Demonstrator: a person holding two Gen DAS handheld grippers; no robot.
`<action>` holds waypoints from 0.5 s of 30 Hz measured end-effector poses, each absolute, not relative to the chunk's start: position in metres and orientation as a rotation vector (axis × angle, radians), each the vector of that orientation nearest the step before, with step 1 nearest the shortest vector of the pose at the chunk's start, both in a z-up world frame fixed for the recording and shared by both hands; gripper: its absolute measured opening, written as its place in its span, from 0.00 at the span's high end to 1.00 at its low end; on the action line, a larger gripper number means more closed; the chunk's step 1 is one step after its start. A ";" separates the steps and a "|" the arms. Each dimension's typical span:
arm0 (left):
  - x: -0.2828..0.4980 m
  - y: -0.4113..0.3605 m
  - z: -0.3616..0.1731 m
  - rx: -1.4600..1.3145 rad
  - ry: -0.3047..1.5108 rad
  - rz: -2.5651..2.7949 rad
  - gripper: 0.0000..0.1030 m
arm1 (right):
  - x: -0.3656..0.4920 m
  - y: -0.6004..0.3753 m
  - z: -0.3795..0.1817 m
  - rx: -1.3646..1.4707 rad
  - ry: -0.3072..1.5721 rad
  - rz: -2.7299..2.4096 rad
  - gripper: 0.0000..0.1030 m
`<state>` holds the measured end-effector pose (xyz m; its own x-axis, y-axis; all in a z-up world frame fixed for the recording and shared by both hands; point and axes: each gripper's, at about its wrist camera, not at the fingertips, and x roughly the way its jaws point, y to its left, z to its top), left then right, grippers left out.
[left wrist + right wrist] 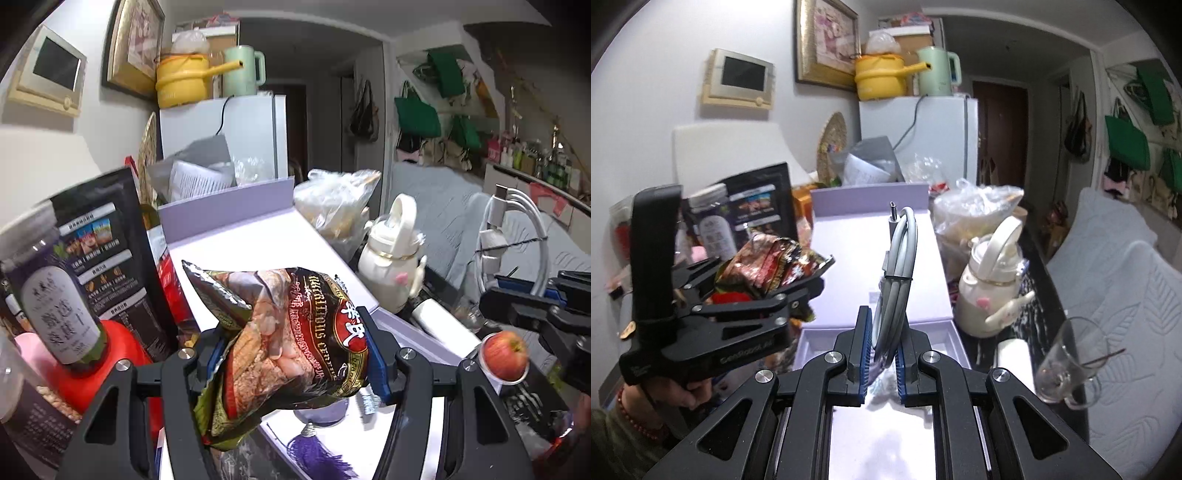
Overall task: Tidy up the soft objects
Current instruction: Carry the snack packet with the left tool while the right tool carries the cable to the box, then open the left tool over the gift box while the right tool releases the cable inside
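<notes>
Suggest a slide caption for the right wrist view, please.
Right gripper clamps a coiled cable above the lilac box.

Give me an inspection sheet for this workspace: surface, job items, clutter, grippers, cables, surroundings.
Surface: open lilac box on a crowded dark counter.
Job's things: crinkled snack bag and coiled grey cable, both held above the box.
Clutter: cream kettle, clear glass, apple, plastic bag of food, black pouch, labelled jar.
Grippers: left gripper shut on the snack bag; right gripper shut on the cable.
Cables: besides the held coil, a dark cord down the fridge.
Surroundings: yellow pot and green kettle on the fridge, framed picture, wall panel, green bags.
</notes>
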<state>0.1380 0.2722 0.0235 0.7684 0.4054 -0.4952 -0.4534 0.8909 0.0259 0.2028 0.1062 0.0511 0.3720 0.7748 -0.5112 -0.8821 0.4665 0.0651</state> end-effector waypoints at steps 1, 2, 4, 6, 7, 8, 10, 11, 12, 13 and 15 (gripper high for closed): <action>0.140 0.275 0.021 -0.098 0.523 0.470 0.41 | 0.208 0.110 0.047 -0.231 0.530 1.069 0.89; 0.143 0.278 0.017 -0.102 0.535 0.474 0.41 | 0.213 0.114 0.042 -0.229 0.542 1.064 0.89; 0.150 0.283 0.008 -0.111 0.566 0.473 0.41 | 0.223 0.120 0.034 -0.220 0.565 1.062 0.89; 0.157 0.287 -0.003 -0.115 0.601 0.478 0.41 | 0.231 0.125 0.025 -0.213 0.587 1.060 0.89; 0.160 0.288 -0.007 -0.115 0.616 0.477 0.41 | 0.235 0.127 0.021 -0.217 0.597 1.055 0.89; 0.163 0.290 -0.011 -0.117 0.631 0.475 0.41 | 0.238 0.130 0.017 -0.230 0.610 1.047 0.89; 0.169 0.290 -0.019 -0.118 0.656 0.467 0.41 | 0.242 0.133 0.011 -0.246 0.617 1.040 0.89; 0.173 0.290 -0.025 -0.119 0.674 0.465 0.41 | 0.244 0.133 0.009 -0.249 0.625 1.041 0.89; 0.176 0.290 -0.030 -0.117 0.691 0.463 0.41 | 0.246 0.134 0.007 -0.250 0.634 1.038 0.89; 0.178 0.289 -0.033 -0.115 0.704 0.463 0.41 | 0.248 0.134 0.004 -0.251 0.640 1.035 0.89; 0.185 0.287 -0.043 -0.109 0.739 0.458 0.41 | 0.250 0.135 0.001 -0.257 0.651 1.034 0.89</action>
<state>0.1847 0.2875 -0.0428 0.6457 0.3642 -0.6711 -0.4397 0.8959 0.0631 0.2502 0.1349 0.0009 0.3460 0.7119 -0.6112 -0.8588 0.5026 0.0993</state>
